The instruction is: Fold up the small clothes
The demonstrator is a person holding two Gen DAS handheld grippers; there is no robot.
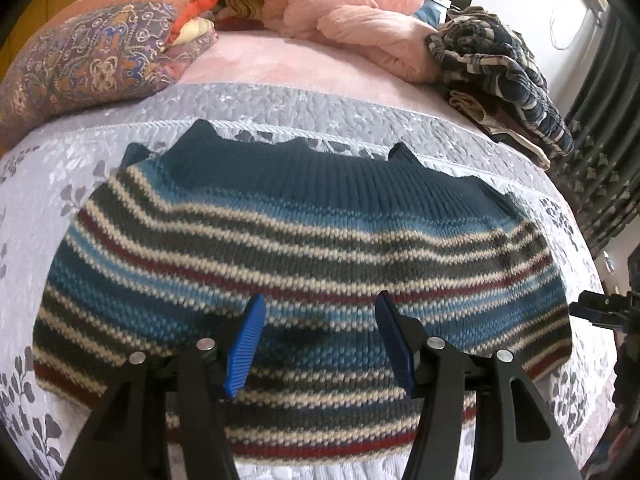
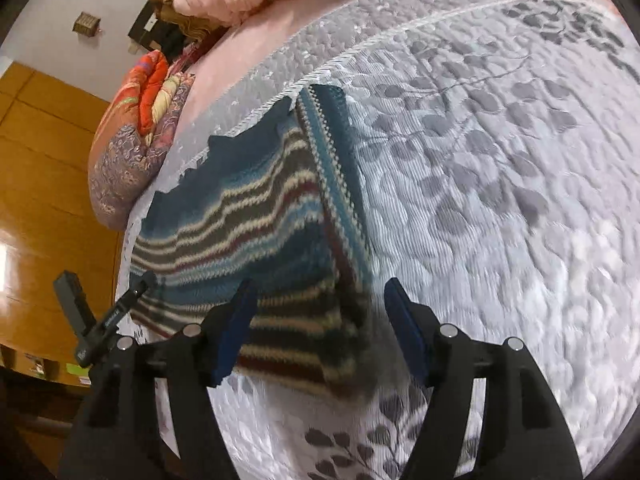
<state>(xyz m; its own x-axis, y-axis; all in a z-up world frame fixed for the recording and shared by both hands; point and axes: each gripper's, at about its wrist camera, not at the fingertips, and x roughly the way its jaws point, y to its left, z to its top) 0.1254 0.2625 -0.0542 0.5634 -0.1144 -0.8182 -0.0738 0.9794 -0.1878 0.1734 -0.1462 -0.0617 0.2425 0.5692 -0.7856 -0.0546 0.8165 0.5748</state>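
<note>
Hovering over the striped sweater [image 1: 304,264], lying flat on the quilted bedspread [image 1: 52,184], my left gripper [image 1: 320,344] and right gripper [image 2: 316,332] are both spread wide, holding nothing; pinching one knit layer could drag the folded stack askew; only the right view shows the sleeve [image 2: 336,172] doubled along the edge.

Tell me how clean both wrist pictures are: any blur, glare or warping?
Left wrist view: sharp on the sweater, edges bowed by the fisheye. Right wrist view: motion-smeared at the sweater's near corner and the bedspread; glare on the wooden cabinet.
</note>
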